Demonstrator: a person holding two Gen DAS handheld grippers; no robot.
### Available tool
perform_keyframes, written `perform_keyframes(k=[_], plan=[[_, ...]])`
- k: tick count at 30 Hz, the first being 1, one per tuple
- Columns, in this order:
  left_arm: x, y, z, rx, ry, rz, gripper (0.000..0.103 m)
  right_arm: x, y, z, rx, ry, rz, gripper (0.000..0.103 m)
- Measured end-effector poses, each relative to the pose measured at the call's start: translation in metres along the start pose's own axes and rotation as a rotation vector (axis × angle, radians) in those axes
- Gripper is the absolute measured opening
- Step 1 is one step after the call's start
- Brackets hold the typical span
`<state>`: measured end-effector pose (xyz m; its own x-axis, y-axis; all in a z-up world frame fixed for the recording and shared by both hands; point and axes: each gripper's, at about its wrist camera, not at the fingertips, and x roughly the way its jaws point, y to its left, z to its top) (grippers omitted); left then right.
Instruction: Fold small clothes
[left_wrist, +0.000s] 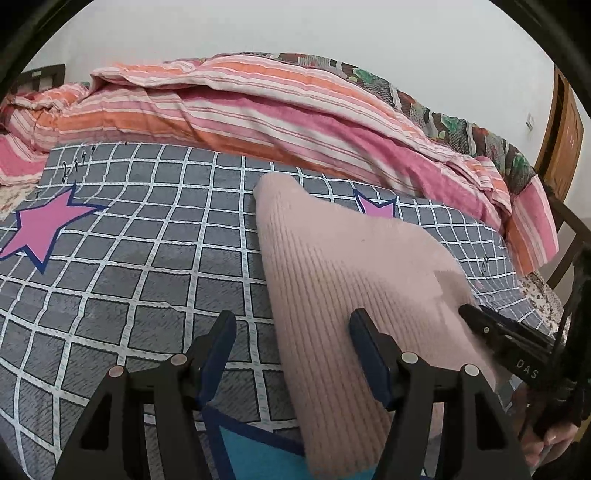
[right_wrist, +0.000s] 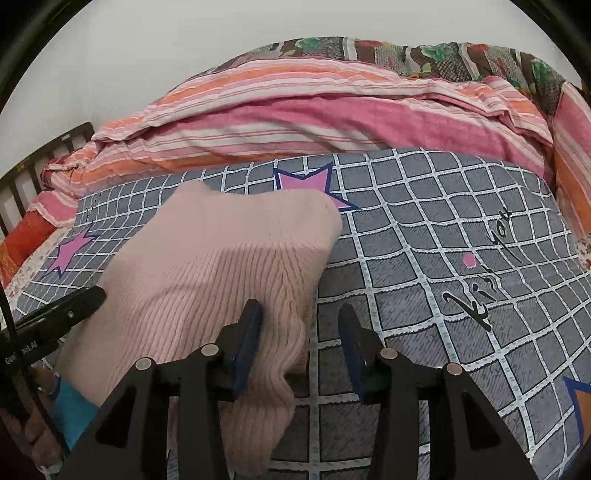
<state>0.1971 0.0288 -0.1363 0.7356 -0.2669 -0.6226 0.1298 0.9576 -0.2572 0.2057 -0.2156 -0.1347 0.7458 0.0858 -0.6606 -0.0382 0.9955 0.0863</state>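
A pale pink ribbed knit garment lies folded on the grey checked bedsheet. My left gripper is open, its fingers straddling the garment's left edge. In the right wrist view the garment lies at centre left. My right gripper is open, its fingers straddling the garment's right edge. Each gripper shows in the other's view: the right one at the garment's right side, the left one at its left side.
A rumpled pink and orange striped quilt lies along the far side of the bed, with a floral blanket behind it. A dark bed frame and a wooden door stand at the edges.
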Motion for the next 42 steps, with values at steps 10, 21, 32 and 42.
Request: perform_keyframes(k=[10,21,32,42], plan=[[-0.013,-0.006,-0.005,0.042,-0.027,0.029,0.064,-0.013,-0.004,-0.006,0.008,-0.005,0.022,0.045],[-0.047,-0.006,-0.021,0.045,0.034,0.085,0.07,-0.05,-0.014,-0.037,0.006,0.025,-0.039,0.045],[-0.147,-0.035,-0.004,0.048,-0.022,0.159,0.08,-0.145,0.004,-0.017,0.007,0.002,-0.104,0.058],[-0.214,-0.061,-0.013,0.084,-0.066,0.207,0.085,-0.224,0.007,-0.027,0.016,-0.072,-0.121,0.101]])
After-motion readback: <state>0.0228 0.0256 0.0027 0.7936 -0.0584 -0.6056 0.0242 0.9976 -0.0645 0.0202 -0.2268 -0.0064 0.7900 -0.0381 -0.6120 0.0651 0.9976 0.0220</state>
